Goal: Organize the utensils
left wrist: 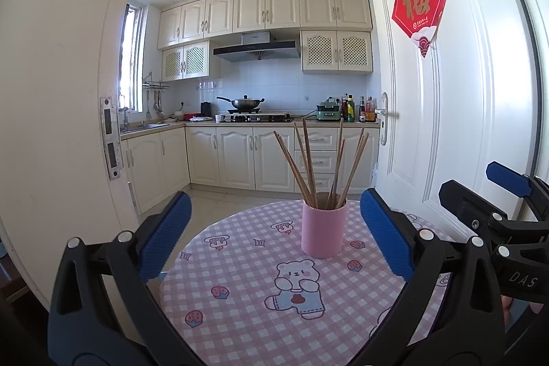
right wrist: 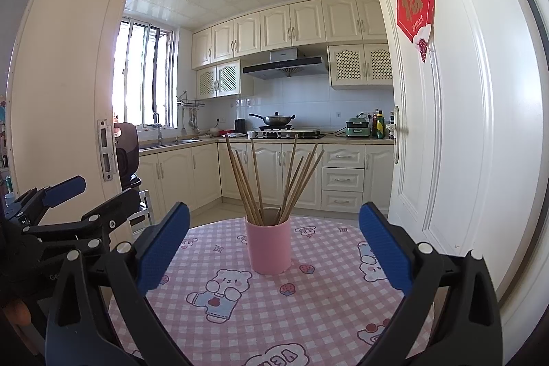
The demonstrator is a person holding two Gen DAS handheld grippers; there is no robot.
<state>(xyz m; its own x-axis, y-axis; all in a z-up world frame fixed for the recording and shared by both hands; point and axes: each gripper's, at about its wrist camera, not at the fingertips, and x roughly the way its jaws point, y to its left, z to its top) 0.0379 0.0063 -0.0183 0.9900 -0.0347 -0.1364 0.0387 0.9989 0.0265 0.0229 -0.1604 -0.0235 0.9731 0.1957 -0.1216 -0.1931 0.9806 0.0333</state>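
Note:
A pink cup [left wrist: 323,228] stands upright on a round table with a pink checked bear-print cloth [left wrist: 247,307]. Several wooden chopsticks [left wrist: 310,162] stand in it, fanned out. My left gripper [left wrist: 274,232] is open and empty, held short of the cup. In the right wrist view the same pink cup [right wrist: 268,244] with chopsticks [right wrist: 274,180] stands mid-table on the cloth [right wrist: 291,314]. My right gripper [right wrist: 274,246] is open and empty, short of the cup. Each gripper shows in the other's view: the right one [left wrist: 480,187] and the left one [right wrist: 89,198].
A white door [left wrist: 456,112] with a red paper sign [left wrist: 420,2] stands open on the right, close to the table edge. A door frame [left wrist: 68,91] is on the left. A kitchen with cabinets, stove and wok [left wrist: 245,103] lies beyond the table.

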